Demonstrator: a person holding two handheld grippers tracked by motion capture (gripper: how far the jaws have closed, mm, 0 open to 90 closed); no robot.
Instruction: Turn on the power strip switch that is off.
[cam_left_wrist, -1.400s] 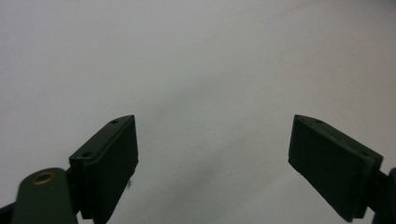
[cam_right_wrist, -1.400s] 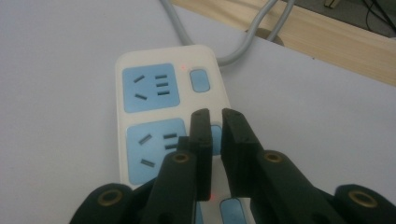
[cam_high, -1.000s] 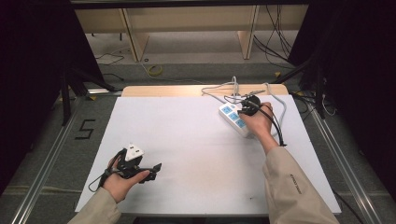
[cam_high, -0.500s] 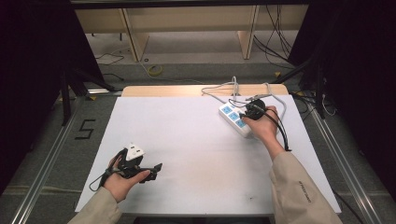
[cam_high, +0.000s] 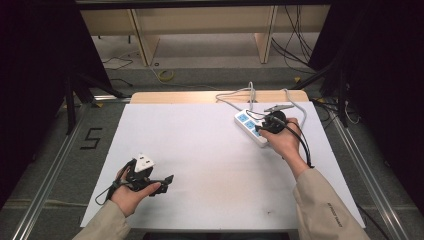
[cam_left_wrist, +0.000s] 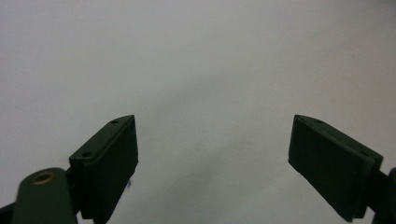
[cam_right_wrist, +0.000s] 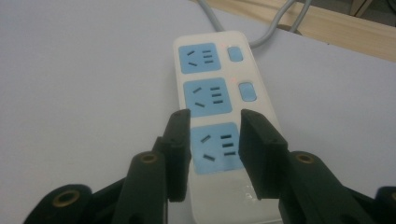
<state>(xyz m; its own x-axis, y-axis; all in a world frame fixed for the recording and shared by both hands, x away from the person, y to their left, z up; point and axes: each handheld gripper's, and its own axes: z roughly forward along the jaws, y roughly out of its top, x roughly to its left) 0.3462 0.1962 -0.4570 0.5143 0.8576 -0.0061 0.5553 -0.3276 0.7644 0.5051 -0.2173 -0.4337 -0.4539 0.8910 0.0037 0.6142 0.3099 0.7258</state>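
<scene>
Tongs on the right (cam_right_wrist: 214, 154) are hovering just over the strip's (cam_right_wrist: 219, 88) nearest socket, jaws having just been opening, nothing between them. Strip is lying at the bench's (cam_high: 200, 150) far right. Left tongs (cam_left_wrist: 212, 158), well away from the strip, are gaping empty. Next move likely calls for realigning over the strip.

power strip's (cam_right_wrist: 219, 116) near end hidden behind claw (cam_right_wrist: 214, 140), cable (cam_right_wrist: 275, 23) cut off at top edge
</scene>
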